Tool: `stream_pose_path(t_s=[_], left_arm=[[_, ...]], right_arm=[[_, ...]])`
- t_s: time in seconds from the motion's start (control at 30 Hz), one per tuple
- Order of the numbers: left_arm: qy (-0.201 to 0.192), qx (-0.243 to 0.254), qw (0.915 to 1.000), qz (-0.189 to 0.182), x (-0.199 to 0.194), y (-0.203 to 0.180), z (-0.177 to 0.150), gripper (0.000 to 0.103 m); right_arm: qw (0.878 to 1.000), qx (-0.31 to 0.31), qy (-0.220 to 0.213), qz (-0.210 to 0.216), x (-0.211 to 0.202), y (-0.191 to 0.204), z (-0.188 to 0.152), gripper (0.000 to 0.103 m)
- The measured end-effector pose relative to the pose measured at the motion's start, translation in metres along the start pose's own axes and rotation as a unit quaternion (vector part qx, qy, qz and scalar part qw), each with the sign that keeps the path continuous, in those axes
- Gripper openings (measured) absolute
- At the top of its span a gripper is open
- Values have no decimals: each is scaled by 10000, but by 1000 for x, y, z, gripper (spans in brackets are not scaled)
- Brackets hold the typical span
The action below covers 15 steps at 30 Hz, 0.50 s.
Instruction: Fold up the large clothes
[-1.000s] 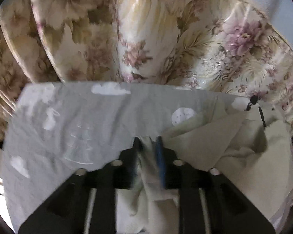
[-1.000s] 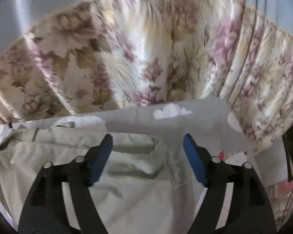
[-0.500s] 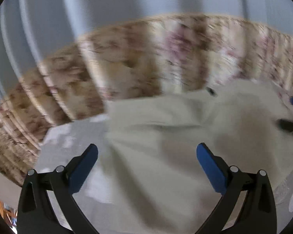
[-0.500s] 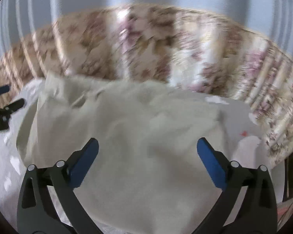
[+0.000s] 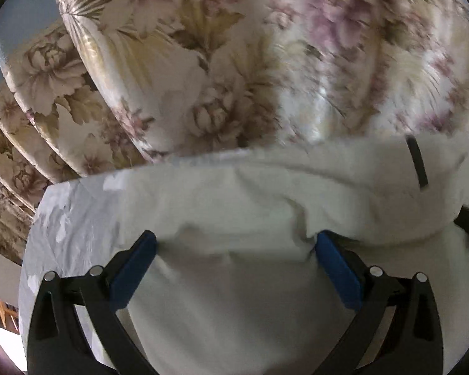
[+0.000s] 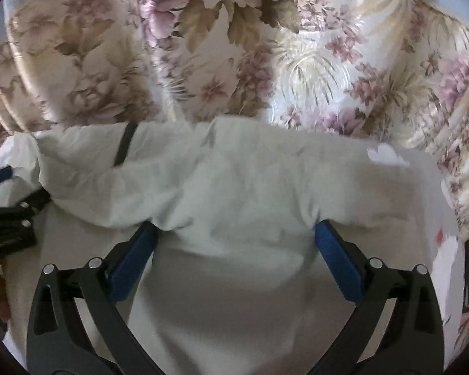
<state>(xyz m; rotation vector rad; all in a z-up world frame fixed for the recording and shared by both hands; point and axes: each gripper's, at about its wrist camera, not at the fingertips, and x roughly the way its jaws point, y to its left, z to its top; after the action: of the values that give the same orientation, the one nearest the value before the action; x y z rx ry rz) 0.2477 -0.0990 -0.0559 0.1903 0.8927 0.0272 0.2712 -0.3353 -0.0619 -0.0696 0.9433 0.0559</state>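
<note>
Showing grey sheet (image 5: 75,218) left only

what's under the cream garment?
A grey sheet with white prints shows at the cream garment edges, left and right. Anything beneath the garment's middle is covered.

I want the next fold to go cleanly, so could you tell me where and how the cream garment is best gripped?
Probably at the raised folded ridge of the cream garment, which runs across just beyond both open grippers. The left gripper and right gripper could each come in low from the near side and pinch that edge. The ridge stands proud of the flat cloth, so the fingers can straddle it. Avoid the dark cord.
</note>
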Motion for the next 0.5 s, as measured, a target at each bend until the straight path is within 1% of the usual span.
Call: stream_pose_path(t_s=[0.1,0.13,0.2,0.27,0.37,0.4,0.47,0.5], left_arm=[[-196,-344,9992,-35,3,15,7,102],[-296,-400,9987,105,3,19,8,102],[-450,-316,9974,459,7,25,10,102],[-360,-376,9960,725,17,33,9,102],[-267,-568,9933,971,29,59,2,102],[-229,-655,9930,957,29,66,-1,102],[-212,-903,9919,868,27,79,-6,102],[-267,-979,9912,853,21,85,-9,102]], right_arm=[[9996,199,-179,121,7,-8,10,100],[9994,228,-224,114,10,-11,12,100],[9990,303,-280,160,17,-17,14,100],[9986,390,-315,173,19,-21,15,100],[9978,507,-416,-55,14,-31,15,100],[9981,476,-387,-89,13,-36,14,100],[9979,314,-443,-365,7,-41,12,100],[9975,183,-472,-496,0,-44,10,100]])
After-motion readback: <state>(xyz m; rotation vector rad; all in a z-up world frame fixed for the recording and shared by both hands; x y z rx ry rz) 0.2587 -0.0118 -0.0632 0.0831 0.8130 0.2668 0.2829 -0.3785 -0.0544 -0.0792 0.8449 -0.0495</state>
